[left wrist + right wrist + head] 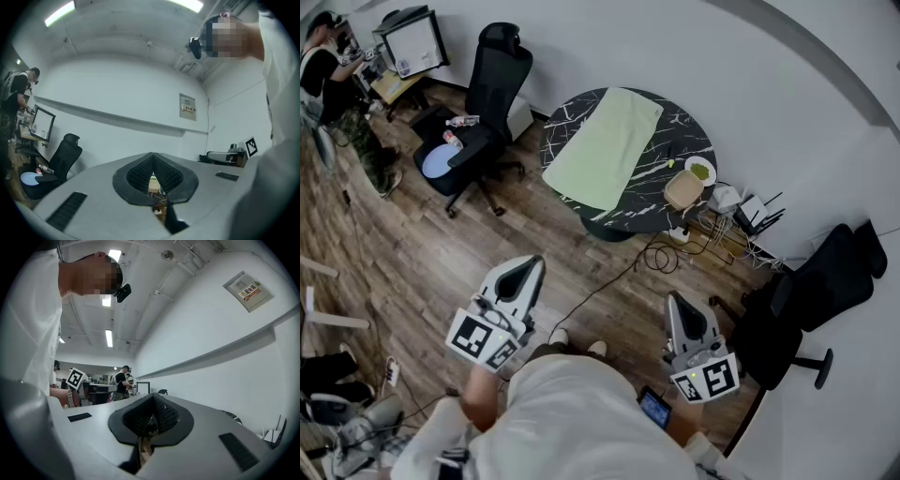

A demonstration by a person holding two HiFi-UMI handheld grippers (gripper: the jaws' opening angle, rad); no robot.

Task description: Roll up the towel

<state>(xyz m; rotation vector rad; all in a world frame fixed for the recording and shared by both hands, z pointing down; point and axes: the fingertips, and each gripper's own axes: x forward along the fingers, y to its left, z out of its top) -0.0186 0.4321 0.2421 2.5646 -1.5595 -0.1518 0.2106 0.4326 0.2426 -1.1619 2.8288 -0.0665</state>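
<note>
Task not yet started. Left gripper (523, 272) and right gripper (678, 305) are held level and close to the body, likely a carry posture while walking up. Both sets of jaws are clenched on nothing, the ribbed dark pads meeting in a narrow V in each gripper view. The towel (605, 145) lies well ahead of both jaws, roughly between their two lines. It is a pale green, soft-looking rectangle spread flat and unrolled, presumably laid out so that one end can be pinched and turned over. Its near end reaches the rim of the table (686, 133), which is round and dark with white marble-like veins. A beige container (682, 190) sits beyond the right jaws, beside the towel.
</note>
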